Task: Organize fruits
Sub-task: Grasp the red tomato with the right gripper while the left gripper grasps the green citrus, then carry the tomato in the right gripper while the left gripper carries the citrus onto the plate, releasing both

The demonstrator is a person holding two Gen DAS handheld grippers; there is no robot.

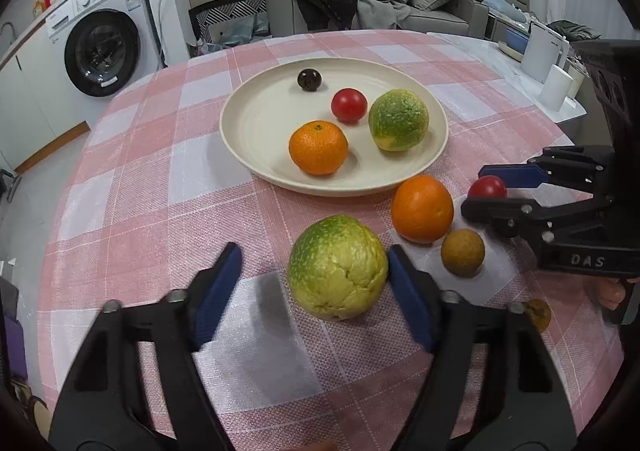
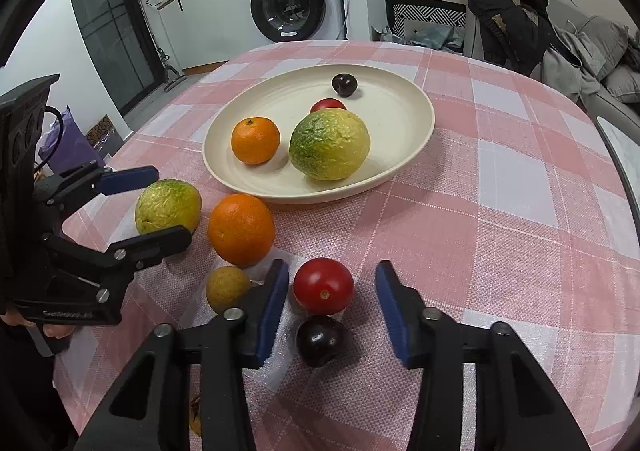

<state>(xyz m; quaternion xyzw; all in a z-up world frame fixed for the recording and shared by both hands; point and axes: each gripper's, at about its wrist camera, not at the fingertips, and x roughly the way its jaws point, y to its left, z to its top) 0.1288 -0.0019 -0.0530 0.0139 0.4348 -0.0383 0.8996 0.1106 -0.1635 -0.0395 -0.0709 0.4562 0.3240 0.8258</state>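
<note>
The left tongs (image 1: 314, 291) are gaping wide around a green-yellow citrus (image 1: 338, 267) sitting on the bench (image 1: 140, 171), the right-hand pad touching its skin, the other pad well clear. At about one o'clock from that fruit an orange (image 1: 422, 209) is resting just beside the plate (image 1: 248, 131), and a small brown fruit (image 1: 463, 252) is lying near the orange at its five o'clock. The plate is holding four pieces: a mandarin (image 1: 318, 147) at six o'clock, a second green citrus (image 1: 398, 119) at three, a red tomato (image 1: 349, 105) near the middle and a dark plum (image 1: 309, 79) at twelve. Further right, the right tongs (image 2: 332, 305) are standing wide open on either side of another tomato (image 2: 324, 285), gripping nothing, with another plum (image 2: 320, 339) lying just behind it, touching or nearly so.
</note>
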